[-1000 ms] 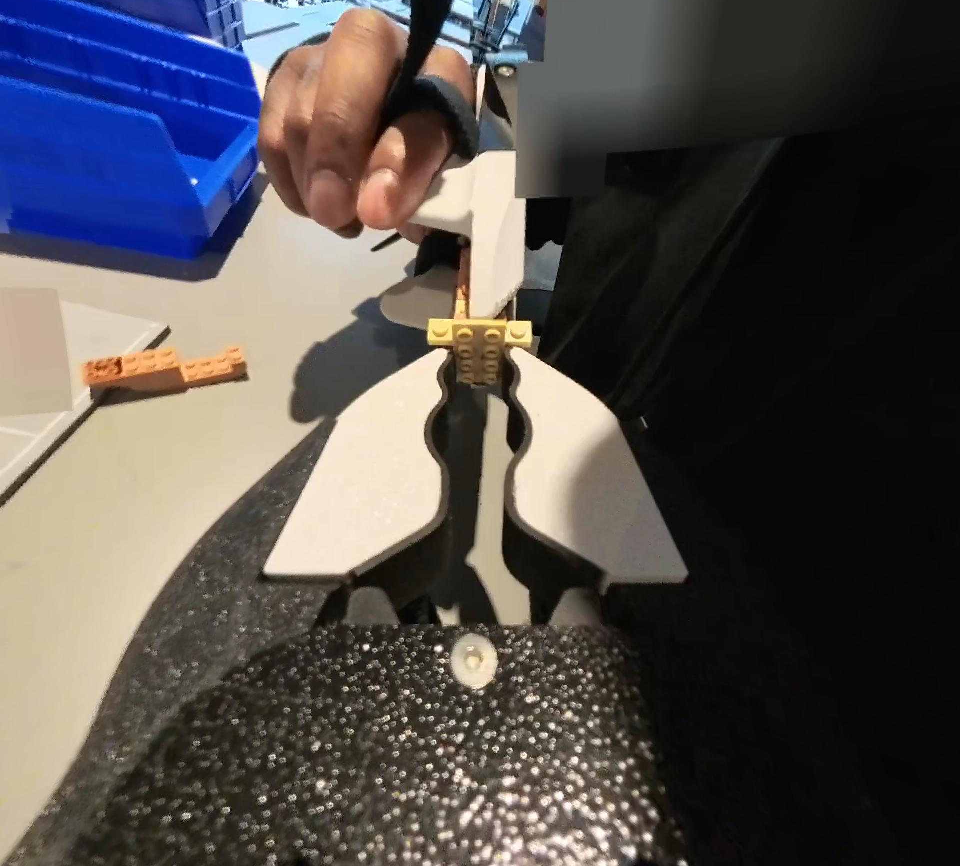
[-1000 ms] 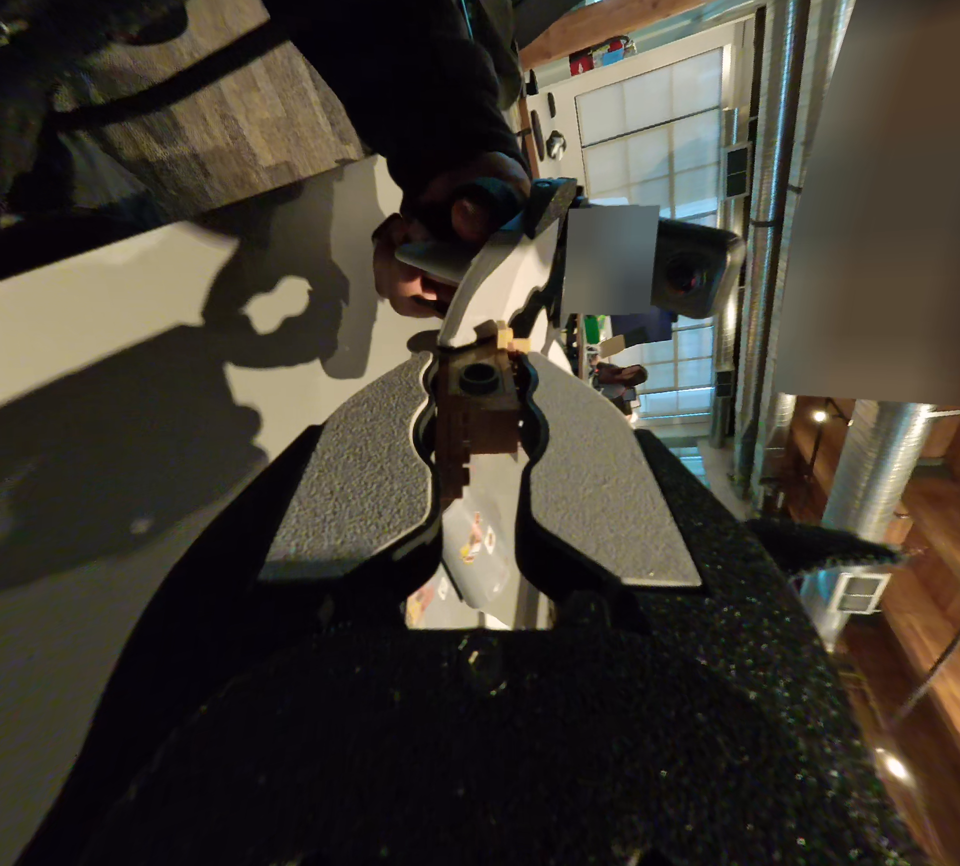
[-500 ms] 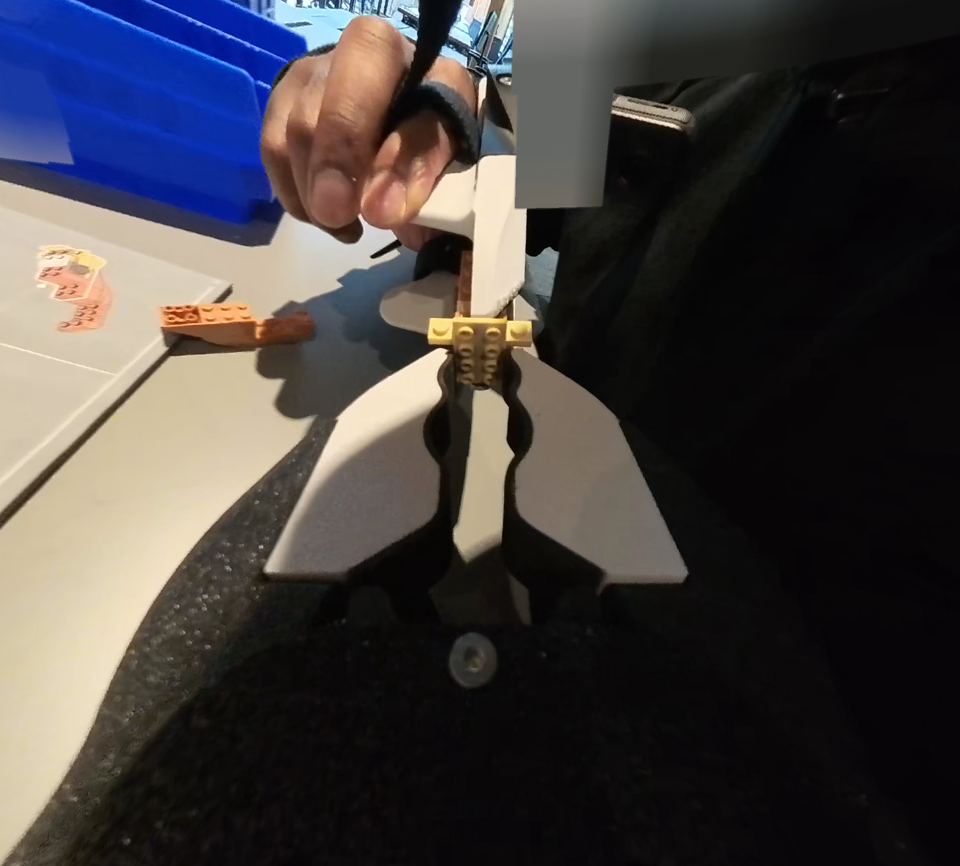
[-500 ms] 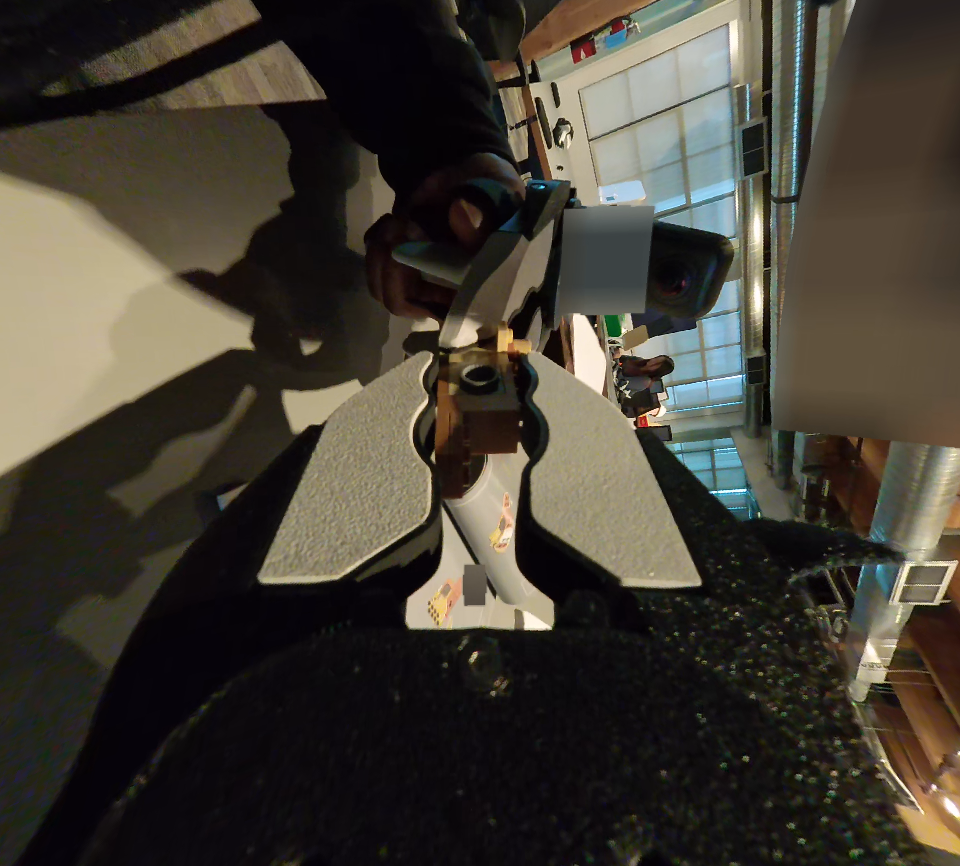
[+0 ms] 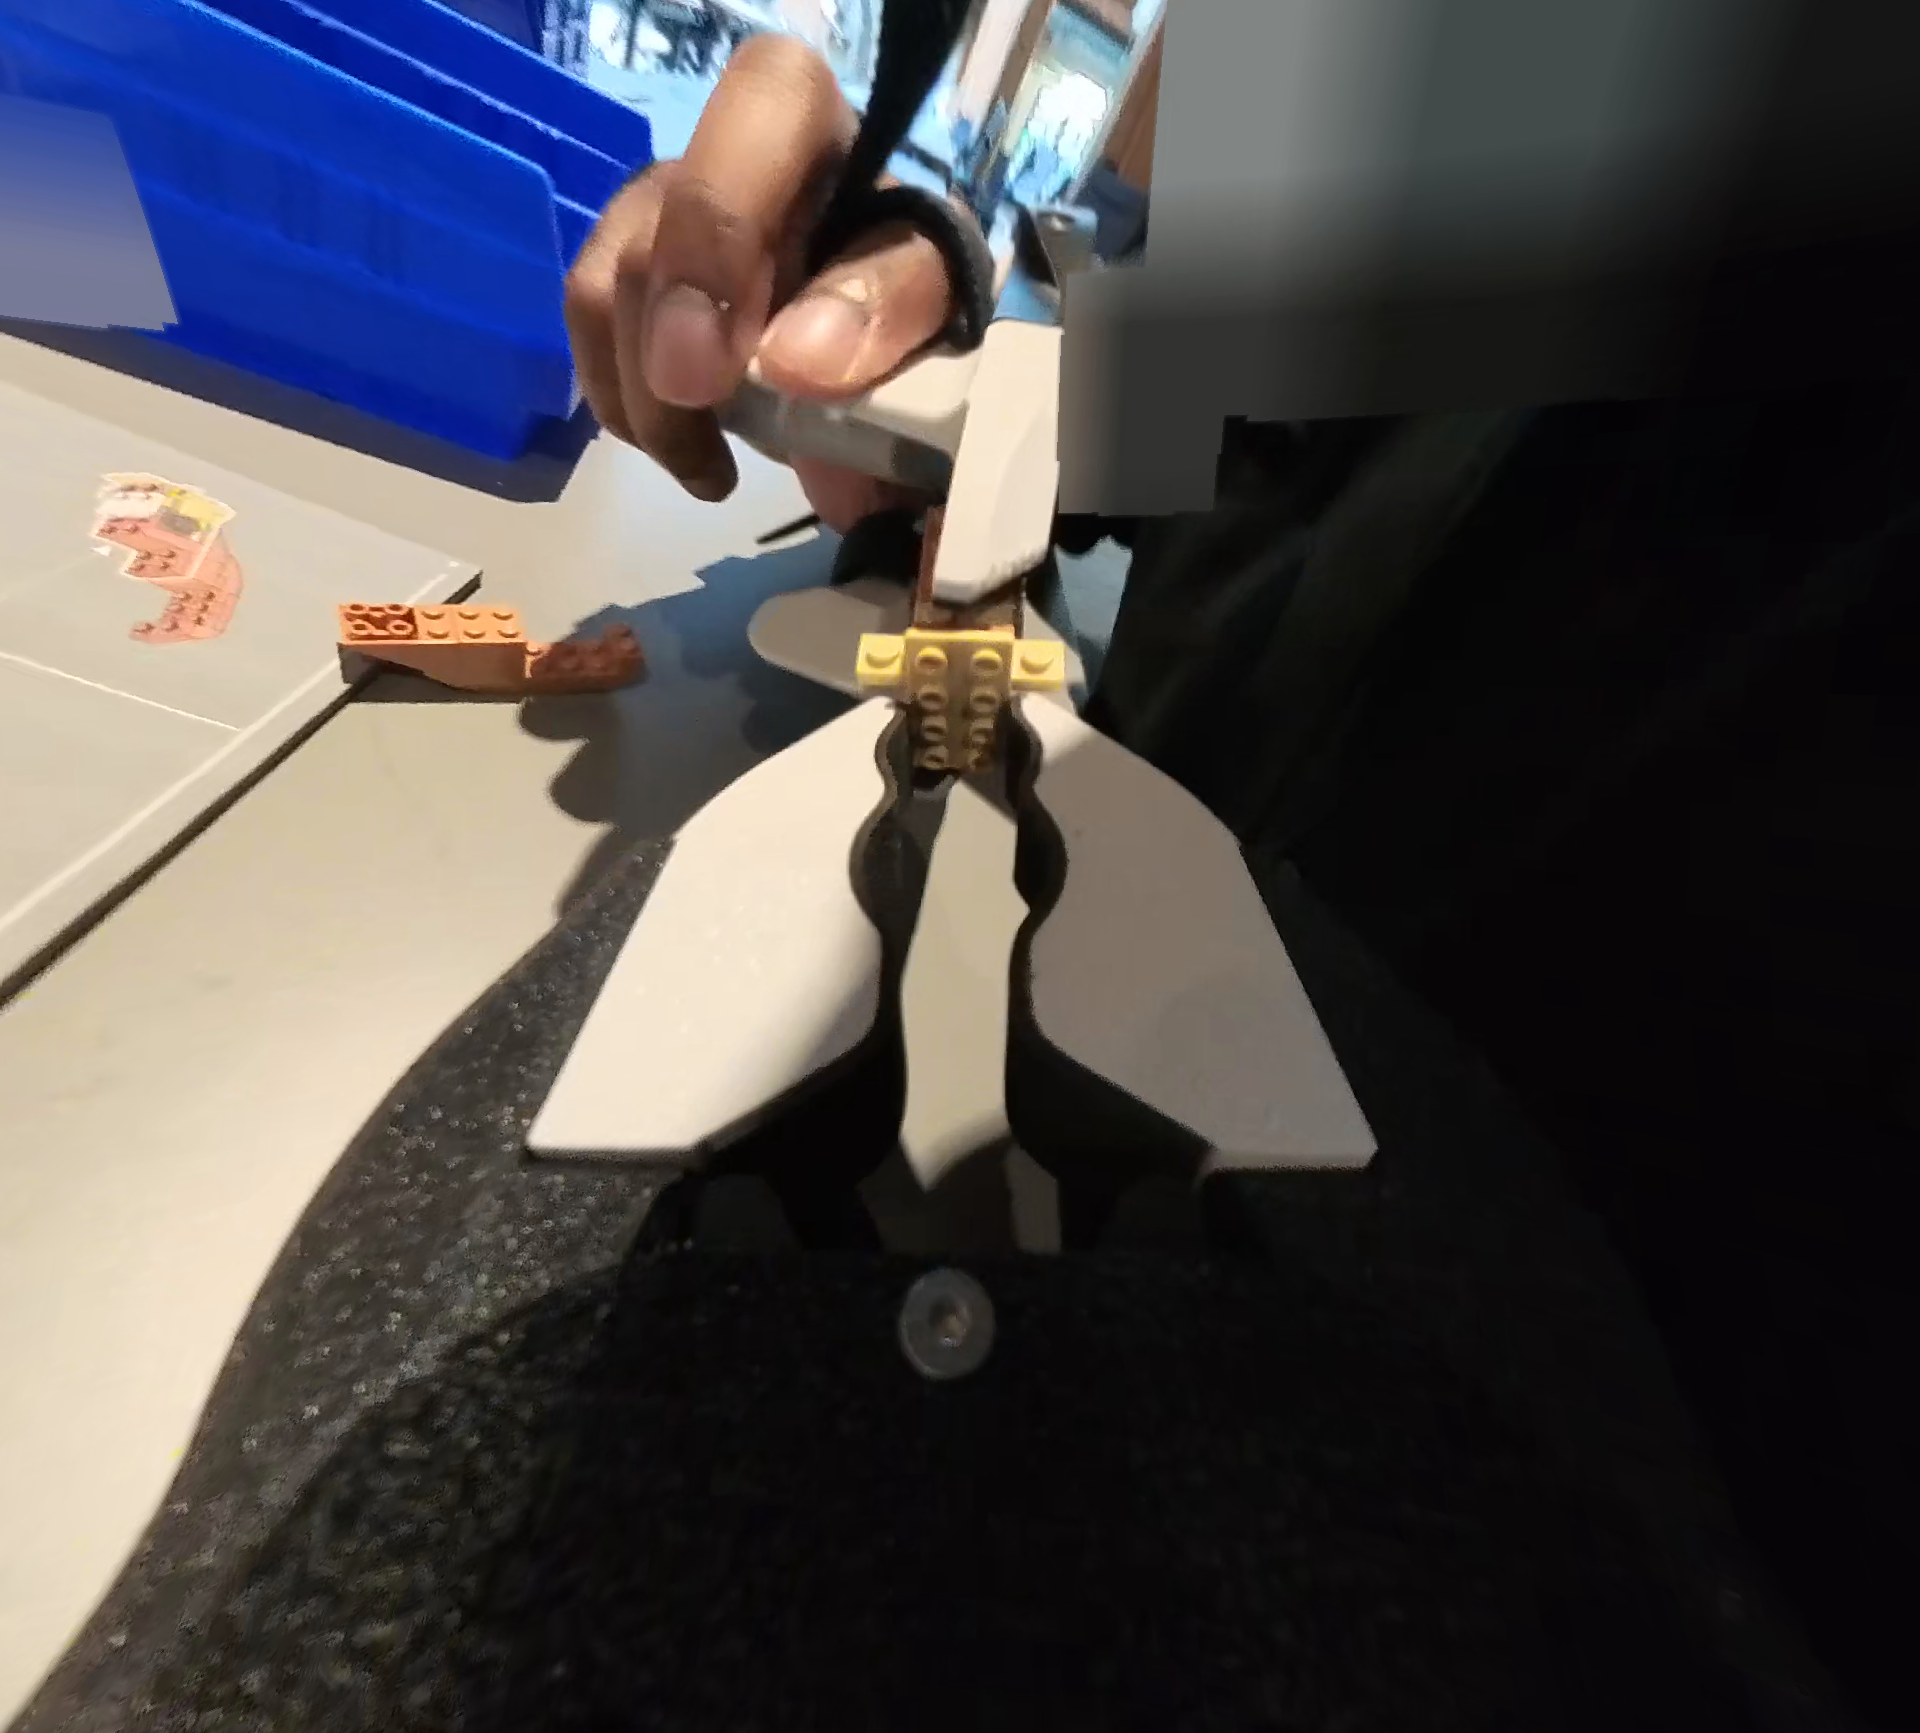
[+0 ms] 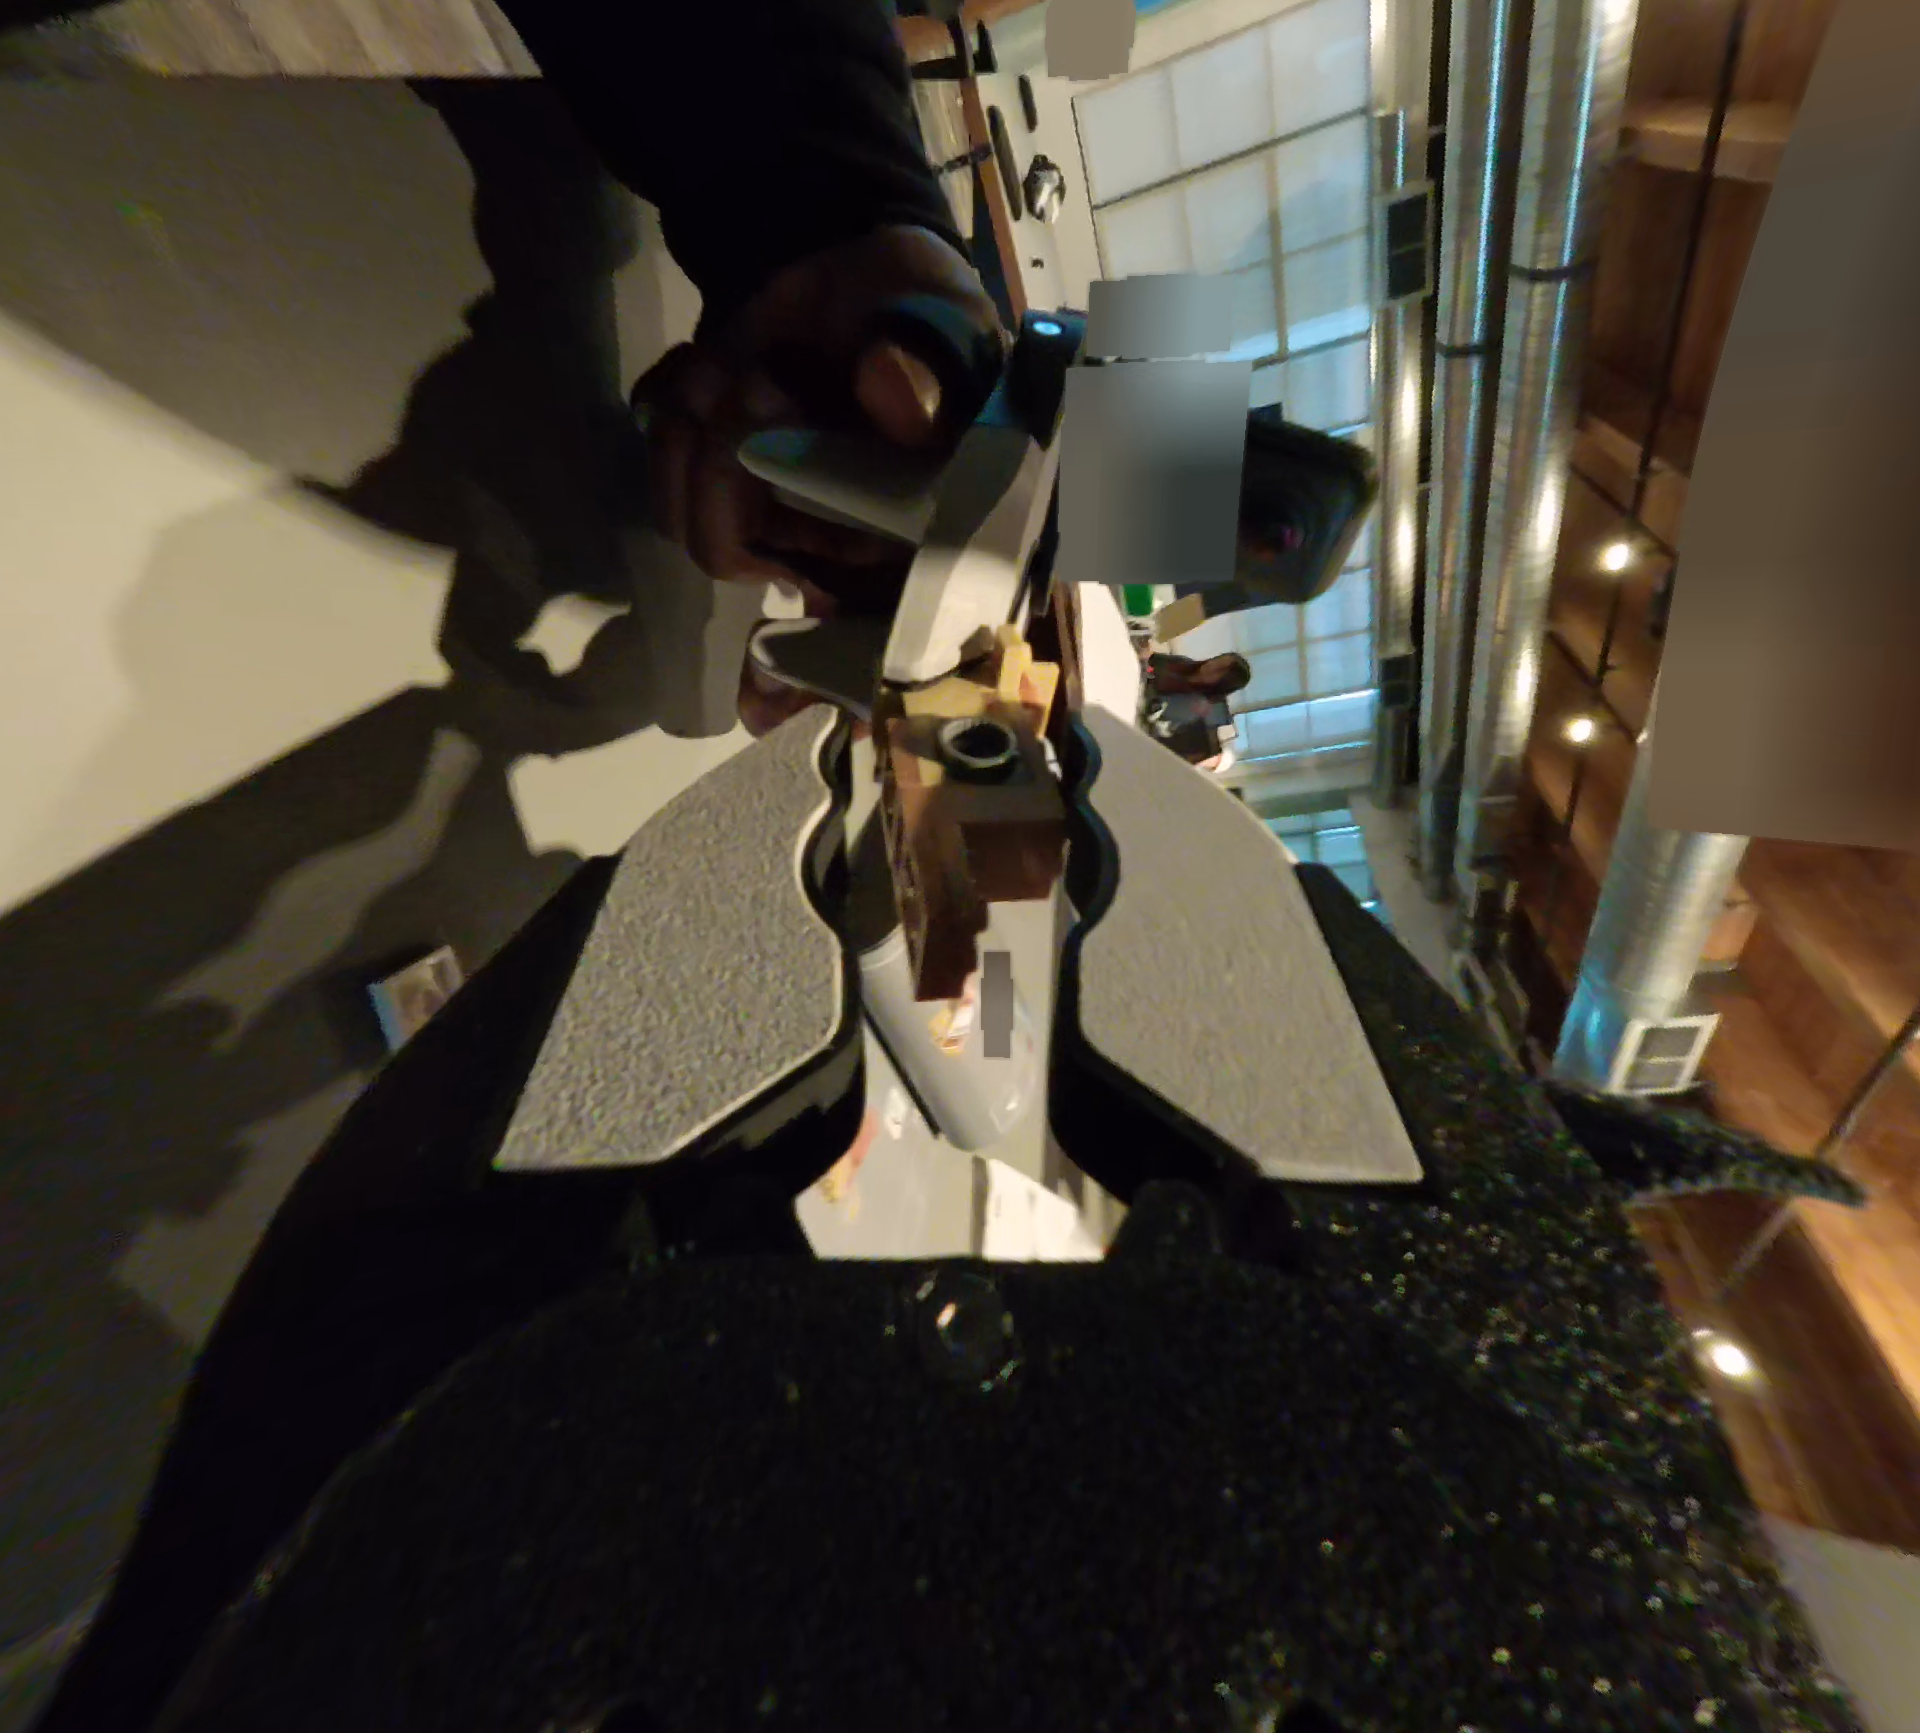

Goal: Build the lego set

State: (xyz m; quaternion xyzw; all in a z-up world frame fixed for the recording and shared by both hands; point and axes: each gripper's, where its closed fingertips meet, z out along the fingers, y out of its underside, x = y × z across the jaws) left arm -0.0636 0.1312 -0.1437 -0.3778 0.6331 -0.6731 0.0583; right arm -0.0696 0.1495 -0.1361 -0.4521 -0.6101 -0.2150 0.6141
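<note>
Frame centre: left tool (image 5: pixel 956 753) clamped on the tan plates (image 5: pixel 958 684); right tool (image 6: pixel 961 784) clamped on the brown assembly (image 6: pixel 971 842), the two pressed together above the counter (image 5: pixel 312 904). Light, rigid, probably slippery; grip flat sides.

Blue plastic bins (image 5: pixel 291 156) are standing stacked at the upper left of the left wrist view, resting on a grey table (image 5: pixel 312 904). In the right wrist view, large windows (image 6: pixel 1236 208) are glowing, ceiling lights (image 6: pixel 1616 555) are shining, and metal ducts (image 6: pixel 1496 333) are running past wooden panelling (image 6: pixel 1787 956).
</note>
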